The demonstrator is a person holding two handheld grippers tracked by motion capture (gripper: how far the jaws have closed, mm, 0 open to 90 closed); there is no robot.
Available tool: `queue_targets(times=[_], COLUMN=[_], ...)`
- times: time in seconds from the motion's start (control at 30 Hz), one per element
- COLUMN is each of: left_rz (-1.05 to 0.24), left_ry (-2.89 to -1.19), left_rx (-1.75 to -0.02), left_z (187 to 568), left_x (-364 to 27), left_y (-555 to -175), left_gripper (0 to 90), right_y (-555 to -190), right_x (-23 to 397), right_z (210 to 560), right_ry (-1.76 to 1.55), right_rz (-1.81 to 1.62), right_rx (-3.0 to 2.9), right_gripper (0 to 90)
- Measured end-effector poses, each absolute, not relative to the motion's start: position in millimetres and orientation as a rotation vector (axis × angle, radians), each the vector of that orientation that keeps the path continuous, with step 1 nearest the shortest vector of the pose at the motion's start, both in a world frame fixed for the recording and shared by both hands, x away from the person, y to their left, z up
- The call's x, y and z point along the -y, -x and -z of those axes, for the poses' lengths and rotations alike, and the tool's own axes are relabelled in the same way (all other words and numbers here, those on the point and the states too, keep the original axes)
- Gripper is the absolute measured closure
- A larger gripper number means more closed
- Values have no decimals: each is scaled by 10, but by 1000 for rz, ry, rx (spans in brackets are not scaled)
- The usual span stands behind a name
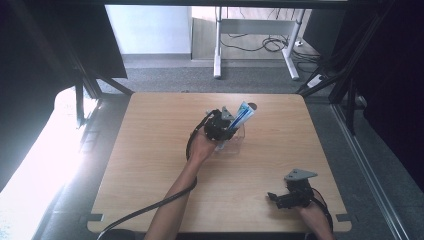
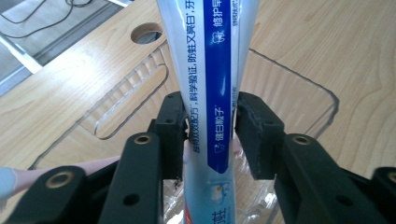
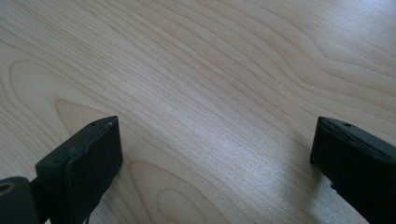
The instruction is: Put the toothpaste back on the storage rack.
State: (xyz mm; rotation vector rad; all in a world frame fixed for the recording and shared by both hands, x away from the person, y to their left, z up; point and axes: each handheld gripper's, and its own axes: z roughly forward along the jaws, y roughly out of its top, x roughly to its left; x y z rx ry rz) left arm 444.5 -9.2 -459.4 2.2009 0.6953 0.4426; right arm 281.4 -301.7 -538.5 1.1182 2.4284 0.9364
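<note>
1. Forearms are seen entering the high view from its bottom edge. The left hand-held gripper [image 1: 223,131] is held over the middle of the wooden worktop [image 1: 150,165], at a clear plastic container [image 1: 235,141] that stands there. A white and blue toothpaste tube [image 1: 243,116] is seen rising tilted from that gripper toward the far right. The right hand-held gripper [image 1: 280,199] is kept near the front right corner of the worktop, well apart from the tube, with its jaws pointing left.

2. Black jaws are seen rising from the bottom of the left gripper view, one at each side of the toothpaste tube [image 2: 212,88], which runs up between them and out of the top edge. The left jaw lies against the tube; at the right jaw a thin gap seems to be left, so a firm clamp cannot be told. The clear plastic container [image 2: 299,88] is seen below and behind the tube, on the worktop [image 2: 359,51]. A round hole [image 2: 146,33] is cut in the worktop beyond it.

3. Wide apart are the two jaws in the right gripper view, with nothing between them but bare worktop [image 3: 210,93].
</note>
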Motion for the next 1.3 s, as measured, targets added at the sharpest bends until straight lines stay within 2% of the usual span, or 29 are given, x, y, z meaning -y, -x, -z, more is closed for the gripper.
queue_targets(times=[0.13, 0.43, 0.67, 1.3], left_rz=[-414, -314, -254, -290], left_ry=[-2177, -2118, -2128, -2142], left_rx=[-716, -732, -759, -714], left_z=[4599, 4555, 4482, 4285], left_x=[65, 12, -38, -258], left_y=[-4450, -4464, -4421, -4136], left_gripper=[561, 288, 141, 128], right_y=[-2814, -2809, -2809, -2809], right_x=[3016, 3012, 3011, 3012], right_z=[5385, 5382, 5381, 5375], right_ry=[-1117, -1114, -1108, -1119], right_rz=[-937, -933, -931, -956], right_rx=[-2428, -2428, -2427, -2424], right_gripper=[20, 21, 21, 0])
